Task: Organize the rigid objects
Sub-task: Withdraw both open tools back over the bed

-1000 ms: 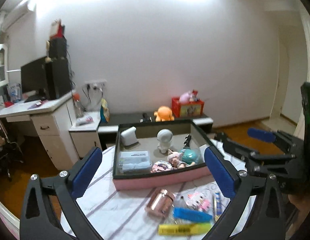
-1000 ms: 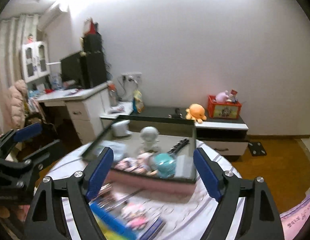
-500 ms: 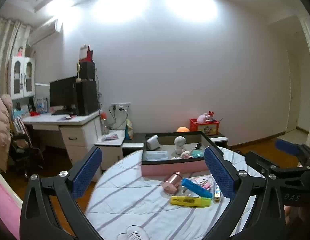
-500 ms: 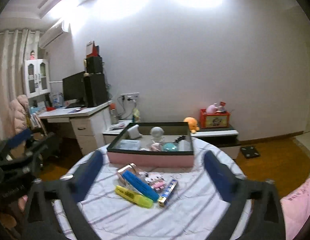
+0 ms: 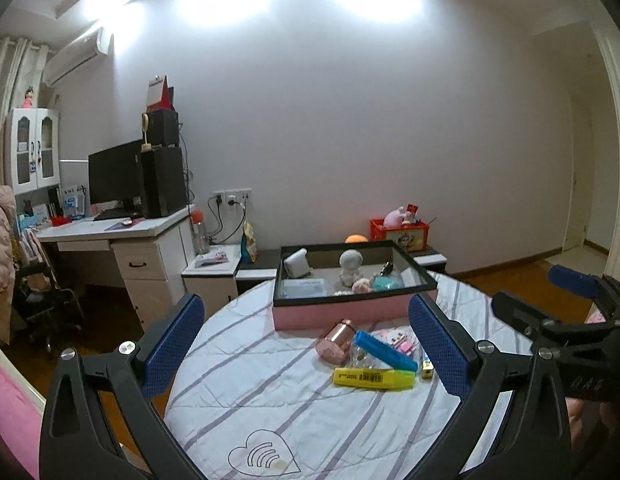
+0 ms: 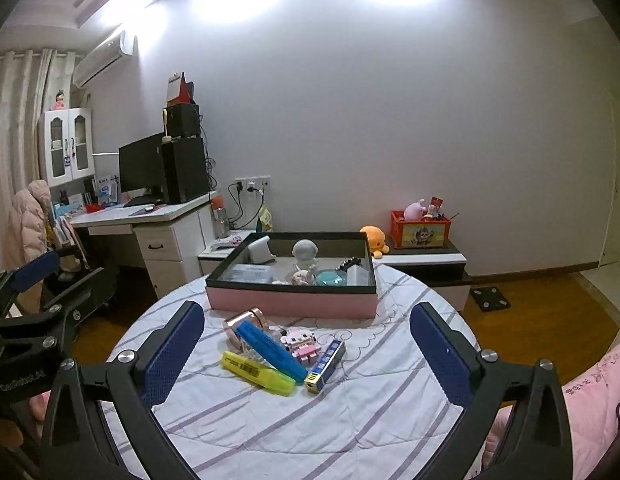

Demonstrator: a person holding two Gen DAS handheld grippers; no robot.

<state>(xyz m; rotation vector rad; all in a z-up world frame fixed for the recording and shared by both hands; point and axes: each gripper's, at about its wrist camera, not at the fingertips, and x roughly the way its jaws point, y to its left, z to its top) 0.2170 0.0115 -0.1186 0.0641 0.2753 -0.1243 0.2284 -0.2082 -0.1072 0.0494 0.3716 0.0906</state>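
A pink box with a black rim stands at the far side of the round table; it also shows in the right wrist view. It holds a white figurine, a teal round thing and other small items. In front of it lie a rose-gold cylinder, a blue marker, a yellow highlighter, a pink toy and a small blue-and-gold box. My left gripper and right gripper are both open and empty, held back from the pile.
A white desk with a monitor stands at the left. A low cabinet with a red crate and an orange plush stands behind the table. Pink bedding lies at the right.
Both grippers have pulled back and up from the box, so the whole table and the loose pile now show. Both stay open and empty.
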